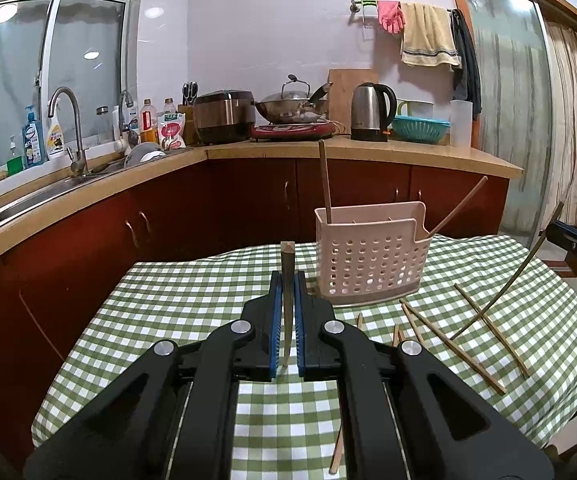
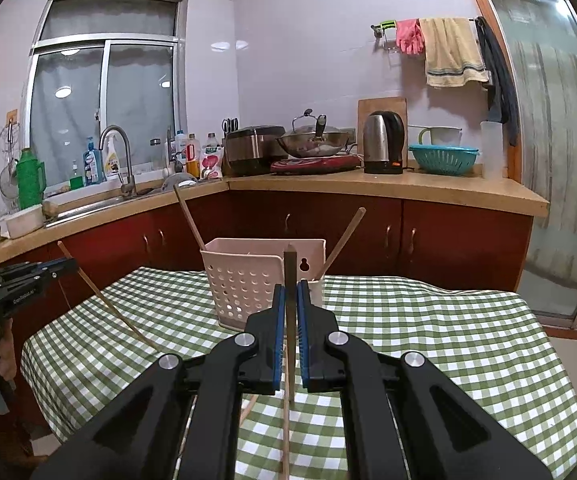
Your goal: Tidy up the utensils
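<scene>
Both tongs, left [image 1: 287,280] and right [image 2: 291,294], are clamped shut, raised.

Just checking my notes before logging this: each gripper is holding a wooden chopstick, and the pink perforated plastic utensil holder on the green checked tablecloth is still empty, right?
Not quite. The pink perforated plastic utensil holder is not empty: the left wrist view shows two wooden chopsticks standing in it. The rest holds: the left gripper and right gripper each grip a chopstick, and the holder stands on the green checked tablecloth.
</scene>
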Demonstrator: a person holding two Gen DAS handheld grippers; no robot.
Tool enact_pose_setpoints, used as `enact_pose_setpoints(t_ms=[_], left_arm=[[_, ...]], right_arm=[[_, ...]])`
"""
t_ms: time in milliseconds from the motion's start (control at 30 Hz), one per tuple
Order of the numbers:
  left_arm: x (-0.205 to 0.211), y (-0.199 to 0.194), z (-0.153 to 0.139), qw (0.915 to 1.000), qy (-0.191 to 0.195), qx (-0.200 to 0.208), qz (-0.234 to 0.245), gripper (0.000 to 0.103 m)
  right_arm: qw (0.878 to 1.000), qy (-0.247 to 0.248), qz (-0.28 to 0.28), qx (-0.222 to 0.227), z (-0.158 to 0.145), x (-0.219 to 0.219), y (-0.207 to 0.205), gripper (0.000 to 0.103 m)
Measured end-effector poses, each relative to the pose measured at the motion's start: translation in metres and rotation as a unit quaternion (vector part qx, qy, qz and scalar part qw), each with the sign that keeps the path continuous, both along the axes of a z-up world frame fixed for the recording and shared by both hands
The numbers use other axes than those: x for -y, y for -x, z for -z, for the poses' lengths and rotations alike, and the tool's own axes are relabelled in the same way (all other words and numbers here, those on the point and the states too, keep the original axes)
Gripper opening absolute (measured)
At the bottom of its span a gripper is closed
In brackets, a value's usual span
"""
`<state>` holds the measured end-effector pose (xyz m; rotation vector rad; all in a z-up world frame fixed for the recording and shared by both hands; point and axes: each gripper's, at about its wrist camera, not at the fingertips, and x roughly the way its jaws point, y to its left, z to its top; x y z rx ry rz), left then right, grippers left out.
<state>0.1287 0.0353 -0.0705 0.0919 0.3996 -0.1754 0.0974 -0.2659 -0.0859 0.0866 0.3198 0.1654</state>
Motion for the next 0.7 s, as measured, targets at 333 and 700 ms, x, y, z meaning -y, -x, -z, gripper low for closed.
enact_pose_setpoints(t_ms=[333,700], left_arm=[[0.003,-0.009,-0.021,0.9998,0.014,0.013,0.011,0.006],[0.020,-0.007,-0.071,0.9961,0.037,0.064,0.048,0.006]], right_arm=[[1.000,-0.008,0.002,0.005,-0.015,0.003,-0.003,0.007],[0.998,-0.014,-0.006,0.060,-0.058,0.006,-0.004,0.007]])
